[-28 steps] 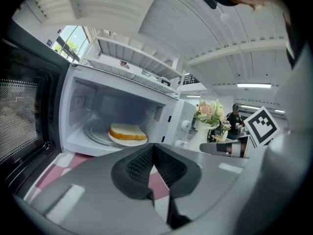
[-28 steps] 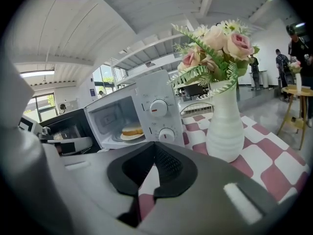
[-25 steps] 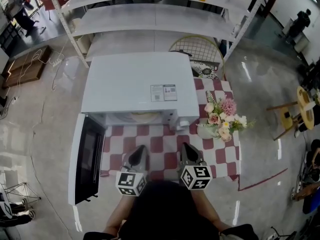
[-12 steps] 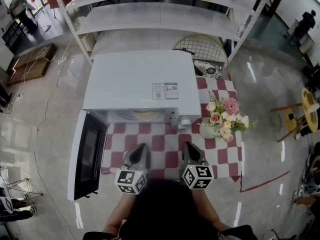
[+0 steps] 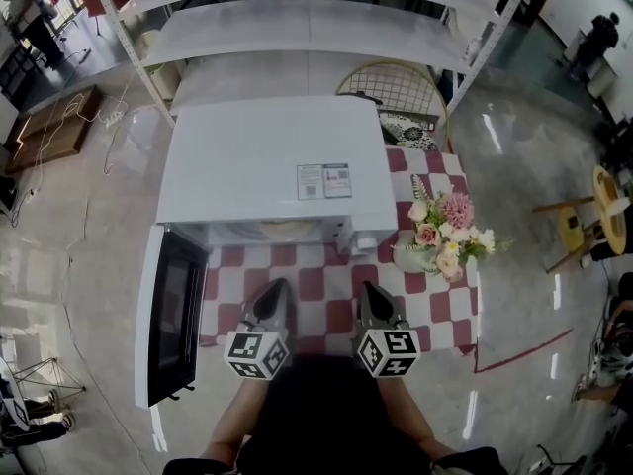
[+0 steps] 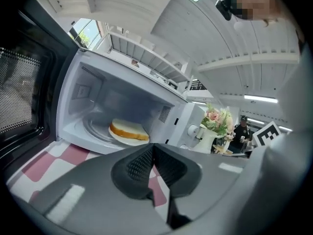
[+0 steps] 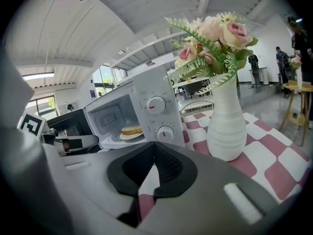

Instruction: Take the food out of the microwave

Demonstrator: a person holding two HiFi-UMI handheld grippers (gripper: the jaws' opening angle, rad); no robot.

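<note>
Bread [image 6: 129, 129] inside open microwave [image 5: 267, 156], beyond left tongs [image 6: 153, 150] and right tongs [image 7: 155, 148], both together, empty.

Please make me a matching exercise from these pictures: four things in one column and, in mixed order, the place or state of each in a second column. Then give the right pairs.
Column one
1. microwave door
2. bread
3. vase of flowers
4. left gripper

Column two
A. shut, with nothing between the jaws
B. on a plate inside the microwave
C. swung open at the left side in the head view
D. standing on the checked cloth, right of the microwave in the head view

Right pairs: 1-C, 2-B, 3-D, 4-A
</note>
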